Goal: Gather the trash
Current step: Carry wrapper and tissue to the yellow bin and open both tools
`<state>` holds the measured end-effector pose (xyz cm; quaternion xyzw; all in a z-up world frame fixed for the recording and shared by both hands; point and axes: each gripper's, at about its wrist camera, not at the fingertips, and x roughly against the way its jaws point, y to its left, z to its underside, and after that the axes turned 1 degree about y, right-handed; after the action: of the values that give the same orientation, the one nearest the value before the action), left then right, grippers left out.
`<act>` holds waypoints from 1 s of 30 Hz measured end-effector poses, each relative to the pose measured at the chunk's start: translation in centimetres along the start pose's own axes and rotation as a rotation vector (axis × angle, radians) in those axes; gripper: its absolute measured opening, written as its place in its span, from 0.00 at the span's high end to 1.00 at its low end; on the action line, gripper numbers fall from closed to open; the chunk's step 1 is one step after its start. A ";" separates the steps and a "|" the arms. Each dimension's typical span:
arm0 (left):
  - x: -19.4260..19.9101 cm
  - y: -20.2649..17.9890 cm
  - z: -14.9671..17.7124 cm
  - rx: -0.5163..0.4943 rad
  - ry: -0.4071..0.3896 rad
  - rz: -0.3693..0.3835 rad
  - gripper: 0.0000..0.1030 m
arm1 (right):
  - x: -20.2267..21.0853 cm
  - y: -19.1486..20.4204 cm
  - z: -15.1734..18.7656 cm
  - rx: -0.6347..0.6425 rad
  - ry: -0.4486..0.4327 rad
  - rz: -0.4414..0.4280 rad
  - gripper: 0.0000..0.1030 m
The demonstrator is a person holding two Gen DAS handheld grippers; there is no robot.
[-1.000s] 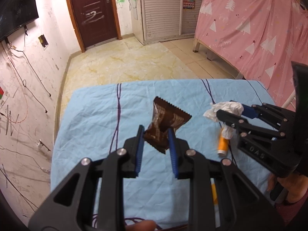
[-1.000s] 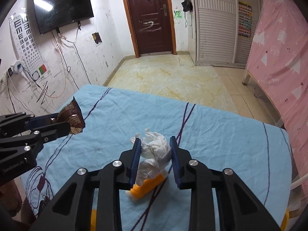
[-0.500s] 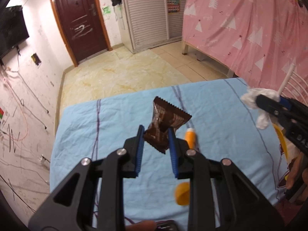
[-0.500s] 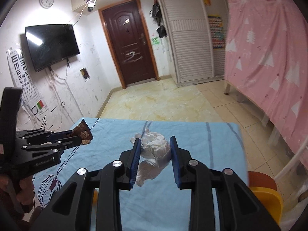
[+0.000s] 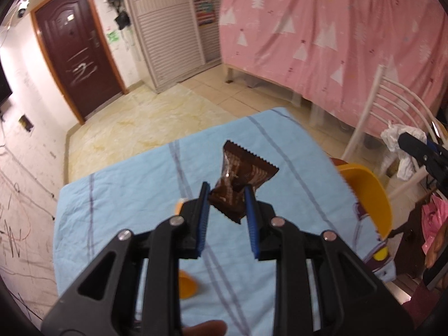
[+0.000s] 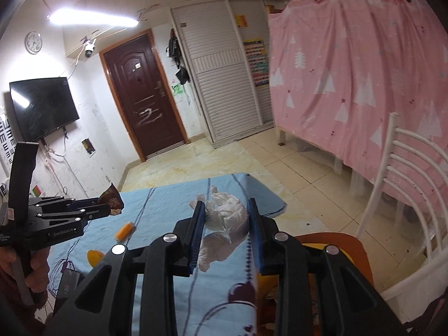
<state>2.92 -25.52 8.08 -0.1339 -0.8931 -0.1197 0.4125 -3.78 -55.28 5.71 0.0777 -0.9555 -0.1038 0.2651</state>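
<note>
My left gripper is shut on a brown snack wrapper with a zigzag edge, held above the light blue tablecloth. In the right wrist view the same wrapper sticks out of the left gripper at the left. A crumpled white tissue is pinched in my right gripper, which hangs over the table's right end. That tissue shows at the far right of the left wrist view. An orange-yellow bin stands just past the table's right edge, below the tissue.
A small orange tube and an orange cap lie on the cloth. A white chair stands right of the bin, in front of a pink curtain. A dark phone lies near the table's front left.
Both grippers swung to the right with their loads. The tissue left the table's middle and now hangs past its right end near the bin. The orange tube stayed on the cloth.
</note>
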 end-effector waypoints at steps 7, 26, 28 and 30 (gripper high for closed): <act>-0.6 -5.0 -0.8 -0.074 0.013 0.037 0.78 | 1.3 -3.8 1.2 -0.056 -0.018 0.038 0.77; -4.6 -17.2 -4.1 -0.174 0.152 0.195 0.77 | -2.0 -12.4 7.0 -0.220 0.087 0.056 0.76; -5.2 -18.0 -4.2 -0.179 0.166 0.203 0.74 | -2.3 -12.8 7.6 -0.226 0.101 0.047 0.76; -5.7 -18.7 -4.3 -0.179 0.180 0.215 0.73 | -2.7 -13.1 7.9 -0.233 0.112 0.040 0.75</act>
<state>3.17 -45.26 4.49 -0.2539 -0.8187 -0.1656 0.4878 -4.40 -66.17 -5.34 0.0330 -0.9219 -0.2044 0.3275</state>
